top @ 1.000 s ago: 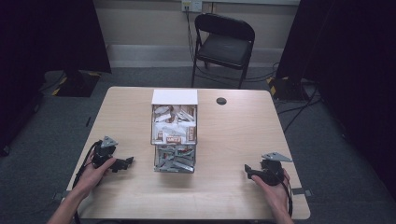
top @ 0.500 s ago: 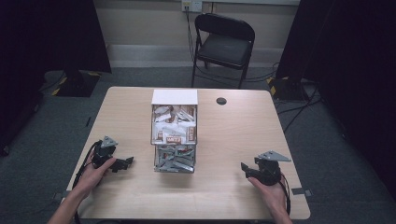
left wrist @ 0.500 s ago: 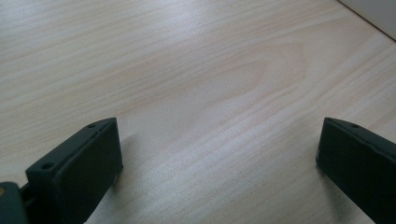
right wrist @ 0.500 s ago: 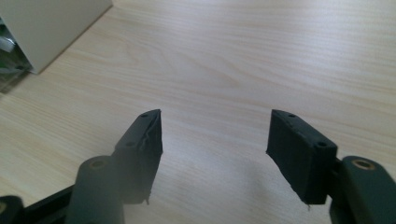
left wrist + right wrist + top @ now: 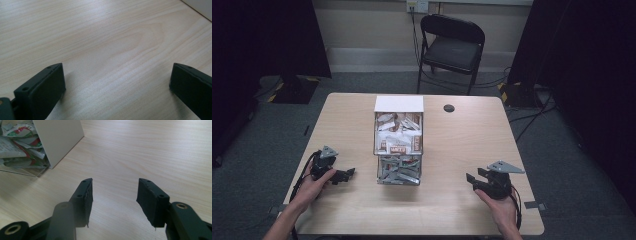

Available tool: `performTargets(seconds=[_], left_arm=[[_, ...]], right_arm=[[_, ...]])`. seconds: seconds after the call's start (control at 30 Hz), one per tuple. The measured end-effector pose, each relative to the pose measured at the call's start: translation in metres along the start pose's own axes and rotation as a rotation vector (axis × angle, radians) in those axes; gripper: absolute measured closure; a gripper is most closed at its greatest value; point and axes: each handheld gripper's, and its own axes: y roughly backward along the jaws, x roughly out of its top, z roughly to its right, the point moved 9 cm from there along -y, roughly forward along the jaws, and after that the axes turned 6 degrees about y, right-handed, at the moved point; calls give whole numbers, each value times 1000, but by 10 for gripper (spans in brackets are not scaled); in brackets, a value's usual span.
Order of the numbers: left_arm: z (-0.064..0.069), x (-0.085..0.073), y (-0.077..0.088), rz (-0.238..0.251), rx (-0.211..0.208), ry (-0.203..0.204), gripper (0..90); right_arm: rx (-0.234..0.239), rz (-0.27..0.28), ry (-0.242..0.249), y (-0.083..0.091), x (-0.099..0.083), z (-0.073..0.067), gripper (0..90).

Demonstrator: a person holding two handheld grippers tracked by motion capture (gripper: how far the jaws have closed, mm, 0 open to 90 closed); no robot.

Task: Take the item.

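Ahead-left of the right claw (image 5: 472, 181) sits the packet box (image 5: 398, 145); its jaws, just narrowing, stand half-open on nothing, lifted slightly since a second ago. Left claw (image 5: 348, 174) rests wide open, empty, so the reach looks barely begun.

Pale wood-grain table (image 5: 462, 210), black tongs (image 5: 113, 195), white-walled box (image 5: 398, 104).

A pale wooden table (image 5: 472, 150) is carrying a clear organizer box (image 5: 398, 145) of packets at its centre. A small black disc (image 5: 449, 108) is lying at one o'clock from the box, near the far edge.
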Motion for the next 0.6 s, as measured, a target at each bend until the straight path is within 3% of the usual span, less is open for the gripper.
performTargets(seconds=[0.6], left_arm=[[0, 0, 0, -3, -1, -4, 0]], right_arm=[[133, 20, 72, 5, 27, -49, 511]])
